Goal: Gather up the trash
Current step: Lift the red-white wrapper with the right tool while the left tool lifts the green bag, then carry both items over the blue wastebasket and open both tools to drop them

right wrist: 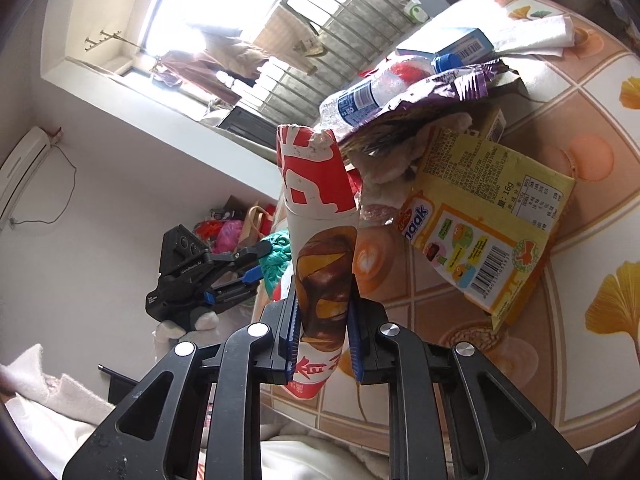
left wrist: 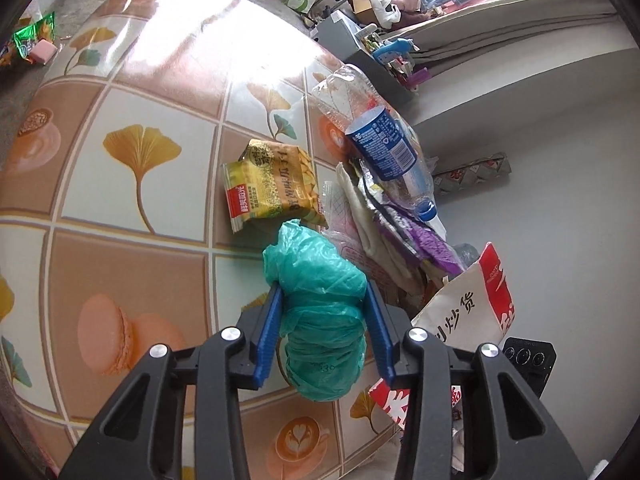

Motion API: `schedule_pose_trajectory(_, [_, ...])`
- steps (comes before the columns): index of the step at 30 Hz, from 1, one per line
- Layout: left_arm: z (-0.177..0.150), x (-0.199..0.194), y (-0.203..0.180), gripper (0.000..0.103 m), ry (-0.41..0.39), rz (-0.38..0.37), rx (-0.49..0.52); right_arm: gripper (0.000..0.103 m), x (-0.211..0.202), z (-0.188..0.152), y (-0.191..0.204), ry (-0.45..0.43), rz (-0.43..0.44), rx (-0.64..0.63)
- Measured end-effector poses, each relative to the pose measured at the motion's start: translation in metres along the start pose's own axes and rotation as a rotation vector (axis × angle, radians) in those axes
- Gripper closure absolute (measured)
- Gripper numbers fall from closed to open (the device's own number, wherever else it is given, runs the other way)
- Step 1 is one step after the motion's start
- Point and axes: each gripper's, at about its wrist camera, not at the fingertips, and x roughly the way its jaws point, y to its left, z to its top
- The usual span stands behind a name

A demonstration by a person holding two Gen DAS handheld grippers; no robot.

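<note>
- The left gripper [left wrist: 324, 332] has its blue jaws closed on a crumpled teal plastic bag [left wrist: 320, 312]. The bag is thin film, soft and near weightless, so it likely squashes and could slip. The bunched middle, where it is pinched, looks like the best hold.
- The right gripper [right wrist: 322, 328] has its jaws clamped on the edge of a red-and-white paper bag [right wrist: 316, 216], which stands up at the near right edge of the table [left wrist: 120, 184]. The paper is creased and semi-stiff, light, and may tear if tugged hard.
- Beyond the teal bag lies a yellow snack packet [left wrist: 272, 184], glossy, flat and probably slippery. A corner or sealed seam seems the place to pinch it.
- Right of it sits a heap of wrappers with a purple foil wrapper [left wrist: 424, 240] among them.
- A clear plastic bottle [left wrist: 380, 148] with a blue label and cap lies on top of the heap. It is dented, empty-looking and light, and it would roll.
- The tablecloth is smooth, shiny vinyl with a ginkgo-leaf print.
</note>
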Motion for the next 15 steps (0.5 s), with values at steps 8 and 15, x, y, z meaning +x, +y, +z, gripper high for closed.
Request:
schedule_pose_trajectory(8, [-0.002,-0.055,-0.046,0.064,-0.111,-0.034,0.156,0.085,-0.042,-0.014,0.022,-0.027,0.163,-0.086])
schedule_pose_trajectory(15, [0.018,-0.061,-0.139,0.064,-0.14,-0.176,0.357,0.084,-0.119,-0.001,0.029,-0.294,0.156,-0.128])
